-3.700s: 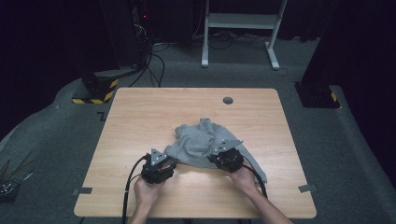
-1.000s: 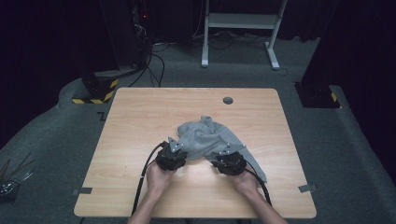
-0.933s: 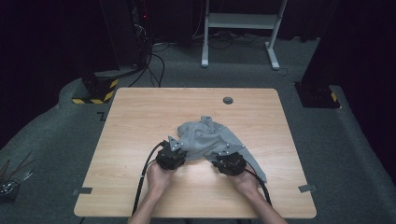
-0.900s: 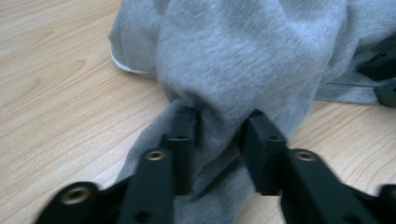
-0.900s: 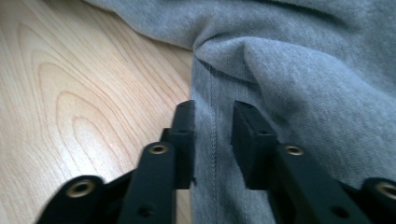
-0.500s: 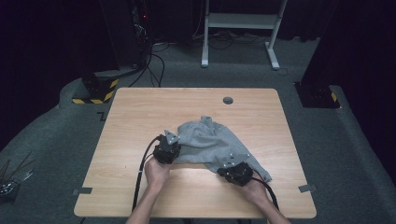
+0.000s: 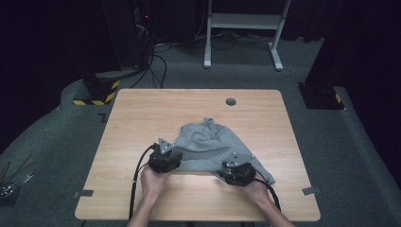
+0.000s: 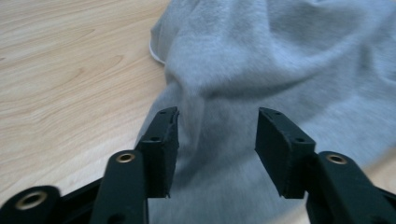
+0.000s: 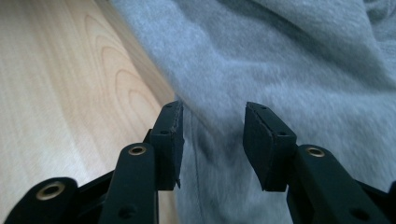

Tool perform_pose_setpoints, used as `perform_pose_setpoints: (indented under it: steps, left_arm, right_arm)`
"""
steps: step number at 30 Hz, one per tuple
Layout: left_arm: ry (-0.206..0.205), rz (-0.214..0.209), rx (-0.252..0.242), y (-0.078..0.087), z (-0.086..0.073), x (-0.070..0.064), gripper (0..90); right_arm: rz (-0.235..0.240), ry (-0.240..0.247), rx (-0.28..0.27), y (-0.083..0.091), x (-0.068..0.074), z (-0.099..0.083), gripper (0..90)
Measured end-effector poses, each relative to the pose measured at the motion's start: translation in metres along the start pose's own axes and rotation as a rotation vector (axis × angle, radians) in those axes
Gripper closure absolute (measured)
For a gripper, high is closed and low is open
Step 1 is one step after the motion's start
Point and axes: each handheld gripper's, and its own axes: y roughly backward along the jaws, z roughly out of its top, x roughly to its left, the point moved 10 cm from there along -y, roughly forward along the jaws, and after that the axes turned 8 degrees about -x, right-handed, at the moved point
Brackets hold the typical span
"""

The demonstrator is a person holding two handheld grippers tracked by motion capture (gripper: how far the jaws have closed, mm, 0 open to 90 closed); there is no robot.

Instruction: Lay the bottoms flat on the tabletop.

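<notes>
A person's two hands come in from the near edge of a wooden worktop [image 7: 142,113], each holding a black two-jaw gripper. The left gripper [image 7: 165,160] sits at the near left edge of a crumpled grey garment [image 7: 210,146]; the right gripper [image 7: 239,171] sits at its near right edge. The two are well apart, with the garment's near hem running between them.

In the left gripper view, the jaws stand wide open with grey fabric [image 8: 280,70] lying between and beyond them; nothing is clamped. In the right gripper view, the jaws are also wide open, straddling a seamed edge of the fabric [image 9: 289,60] where it meets bare wood; nothing is clamped there either.

The garment lies in a soft heap near the middle of the worktop, a little toward the person, with a folded lump at its far side. Farther back, a small dark round cap [image 7: 231,101] sits in the worktop near the far edge.

The step in hand looks like lining up both grippers on the near hem, ready to take hold. The next move likely calls for pushing each gripper slightly forward so the fabric edge sits fully between the jaws, then closing both before lifting or spreading the garment
</notes>
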Motion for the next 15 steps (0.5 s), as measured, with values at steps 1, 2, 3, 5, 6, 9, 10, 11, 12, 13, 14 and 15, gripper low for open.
perform_pose_setpoints:
  steps: [1, 2, 3, 5, 6, 9, 10, 11, 12, 13, 14, 15]
  left_arm:
    - [-0.001, -0.008, -0.004, 0.005, -0.001, -0.001, 47.6]
    - [-0.001, -0.019, -0.008, 0.008, -0.003, -0.003, 46.7]
    - [-0.014, -0.027, -0.007, 0.011, -0.005, -0.005, 45.7]
    - [-0.035, -0.045, 0.005, 0.015, -0.012, -0.010, 44.5]
    - [-0.047, -0.050, 0.013, 0.016, -0.017, -0.012, 44.2]
    - [-0.071, -0.070, 0.055, 0.013, -0.032, -0.016, 42.7]
    - [-0.070, -0.081, 0.068, 0.011, -0.037, -0.017, 42.6]
    - [-0.069, -0.089, 0.081, 0.009, -0.041, -0.017, 42.6]
    - [-0.070, -0.089, 0.094, 0.007, -0.045, -0.017, 42.6]
    - [-0.073, -0.085, 0.106, 0.004, -0.048, -0.016, 43.6]
    - [-0.075, -0.089, 0.113, 0.002, -0.050, -0.015, 45.8]
    - [-0.080, -0.090, 0.122, 0.001, -0.051, -0.016, 47.9]
  right_arm:
    - [-0.003, -0.004, 0.006, -0.003, -0.001, 0.001, 61.1]
    - [-0.004, -0.011, 0.016, -0.006, -0.003, 0.000, 66.5]
    - [0.001, -0.016, 0.032, -0.008, -0.004, -0.001, 72.1]
    - [0.006, -0.017, 0.050, -0.012, -0.005, -0.002, 80.7]
    - [0.008, -0.017, 0.049, -0.013, -0.006, -0.002, 84.0]
    - [0.008, -0.042, 0.036, -0.010, -0.010, 0.000, 87.5]
    - [0.006, -0.047, 0.034, -0.009, -0.011, 0.001, 87.6]
    - [0.002, -0.046, 0.030, -0.008, -0.013, 0.002, 87.8]
    - [0.000, -0.050, 0.025, -0.006, -0.014, 0.003, 87.9]
    - [0.001, -0.060, 0.019, -0.005, -0.016, 0.005, 87.9]
    - [0.001, -0.068, 0.011, -0.003, -0.018, 0.007, 88.0]
    - [0.000, -0.075, 0.006, -0.002, -0.020, 0.008, 88.0]
